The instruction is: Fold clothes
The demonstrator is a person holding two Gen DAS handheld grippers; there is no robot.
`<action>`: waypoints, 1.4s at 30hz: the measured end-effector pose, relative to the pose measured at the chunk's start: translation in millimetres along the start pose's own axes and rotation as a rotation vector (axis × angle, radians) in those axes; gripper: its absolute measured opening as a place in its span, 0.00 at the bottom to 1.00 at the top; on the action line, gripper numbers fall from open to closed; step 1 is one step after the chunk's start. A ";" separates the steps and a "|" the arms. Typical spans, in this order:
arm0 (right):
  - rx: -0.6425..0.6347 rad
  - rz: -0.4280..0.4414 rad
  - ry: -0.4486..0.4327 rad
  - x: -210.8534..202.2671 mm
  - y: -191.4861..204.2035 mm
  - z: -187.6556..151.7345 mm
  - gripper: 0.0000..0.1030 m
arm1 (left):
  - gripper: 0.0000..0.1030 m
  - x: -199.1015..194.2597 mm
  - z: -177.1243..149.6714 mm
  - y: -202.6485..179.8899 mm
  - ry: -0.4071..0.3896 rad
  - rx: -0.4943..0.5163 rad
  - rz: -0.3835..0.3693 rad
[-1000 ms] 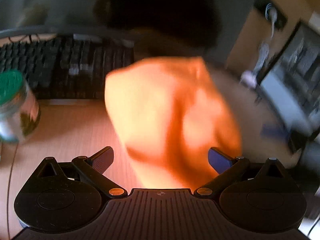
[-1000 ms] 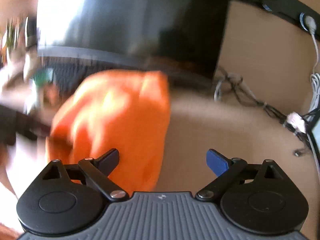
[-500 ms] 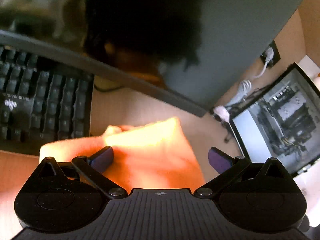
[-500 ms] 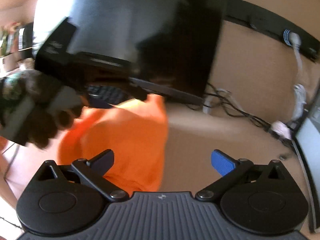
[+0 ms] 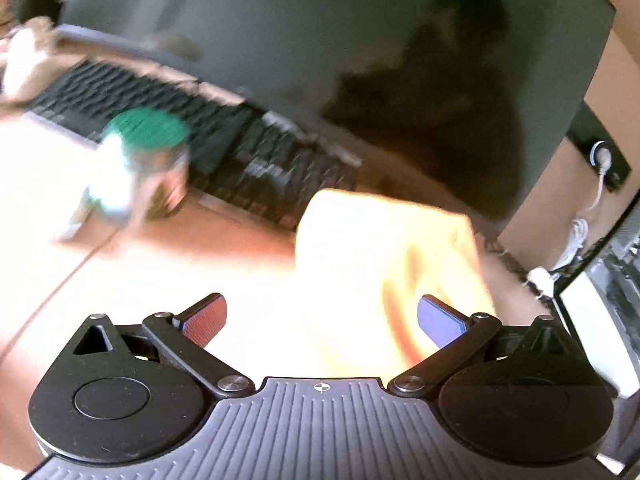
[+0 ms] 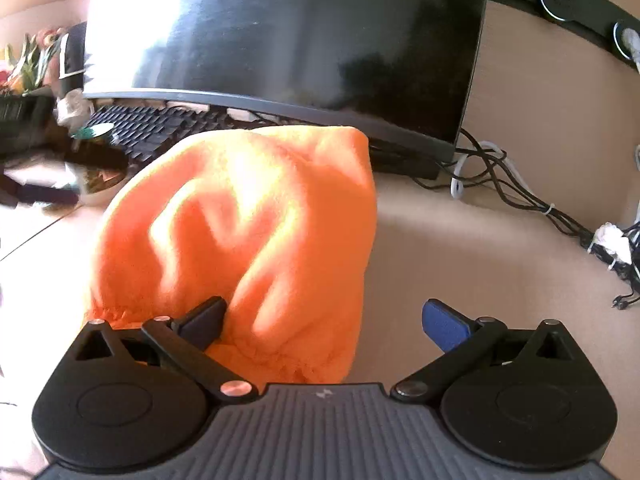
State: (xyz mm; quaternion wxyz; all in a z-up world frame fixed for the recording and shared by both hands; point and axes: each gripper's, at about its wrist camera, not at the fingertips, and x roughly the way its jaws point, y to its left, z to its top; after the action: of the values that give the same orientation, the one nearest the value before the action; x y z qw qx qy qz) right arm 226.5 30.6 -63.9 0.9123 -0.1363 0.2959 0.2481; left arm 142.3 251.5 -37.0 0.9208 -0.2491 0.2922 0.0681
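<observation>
Left tool [image 5: 322,322] swung off orange garment [image 6: 248,248].

You have one orange cloth [image 6: 248,240] on the table [image 6: 460,248], one keyboard [image 6: 160,128], one monitor [image 6: 280,32], one jar with a green lid [image 5: 144,168], and two grippers, left [image 5: 320,320] and right [image 6: 324,318].

The garment [image 6: 256,240] lies on the desk [image 6: 460,248], before the monitor [image 6: 280,32]; keyboard [image 6: 156,132] behind-left, cables [image 6: 520,192] right.

bare desk [image 6: 460,248] right, keyboard [image 6: 160,130] (monitor [image 6: 280,32]) behind
</observation>
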 end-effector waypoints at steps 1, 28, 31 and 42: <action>-0.007 0.012 -0.004 -8.3 -2.6 -2.0 1.00 | 1.00 -8.1 -8.1 -4.0 0.000 0.006 0.021; -0.017 0.013 -0.060 -23.3 -18.8 0.8 1.00 | 1.00 3.8 -36.0 -66.3 0.144 0.318 0.323; 0.013 -0.013 -0.084 -25.1 -23.9 5.3 1.00 | 1.00 18.0 -30.3 -64.1 0.174 0.335 0.308; 0.200 0.148 -0.087 -52.2 -57.6 -5.3 1.00 | 1.00 36.1 -32.3 -58.7 0.234 0.328 0.269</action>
State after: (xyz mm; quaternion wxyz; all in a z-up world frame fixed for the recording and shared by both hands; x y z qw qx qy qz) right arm 218.1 -39.3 -30.5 0.9125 -0.0114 0.2884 0.2899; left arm 171.5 183.8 -55.9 0.8915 -0.0610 0.4345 0.1124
